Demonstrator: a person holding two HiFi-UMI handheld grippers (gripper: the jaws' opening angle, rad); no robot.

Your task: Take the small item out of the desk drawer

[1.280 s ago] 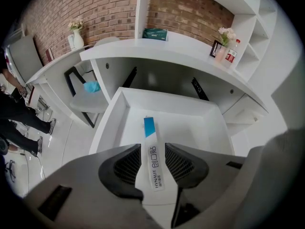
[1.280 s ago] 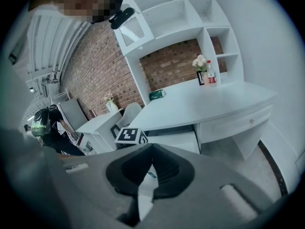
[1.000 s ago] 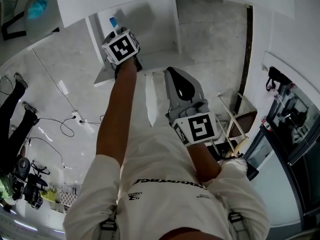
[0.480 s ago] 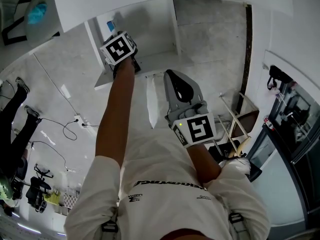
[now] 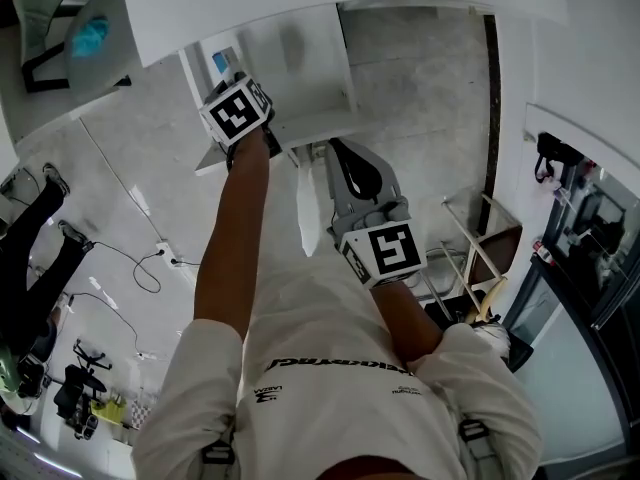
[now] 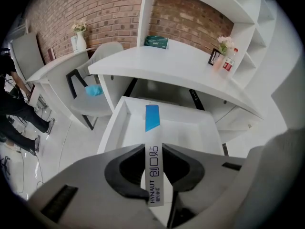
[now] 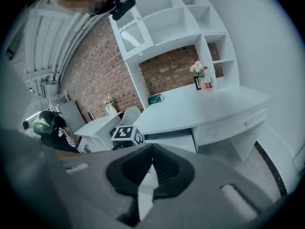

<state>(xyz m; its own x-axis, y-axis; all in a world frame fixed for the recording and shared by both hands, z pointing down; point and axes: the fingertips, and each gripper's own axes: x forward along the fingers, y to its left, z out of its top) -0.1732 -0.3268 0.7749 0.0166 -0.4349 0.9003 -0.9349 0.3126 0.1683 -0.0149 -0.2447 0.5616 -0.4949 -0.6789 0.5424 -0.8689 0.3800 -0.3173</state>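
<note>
A thin white packet with a blue end [image 6: 152,117] stands upright between the pads of my left gripper [image 6: 153,149]. Those jaws have just been closing and now press on it, holding it just above the open white drawer [image 6: 113,128]. In the head view the left gripper [image 5: 228,78] hangs over the drawer [image 5: 300,63] with the packet's blue tip [image 5: 220,63] showing past it. My right gripper [image 5: 335,148] hovers at the drawer's front edge, its fingertips touching and nothing between them [image 7: 151,149].
The white desk [image 6: 181,66] spans above the drawer, with a green box, a bottle and flowers on it. A grey chair [image 6: 90,97] stands to the left. Another person's legs [image 5: 30,238] and cables [image 5: 140,258] are on the floor at left; a metal frame [image 5: 480,238] is at right.
My left gripper has risen a little over the drawer with the packet in it. The right gripper has edged slightly closer to the drawer's front.
</note>
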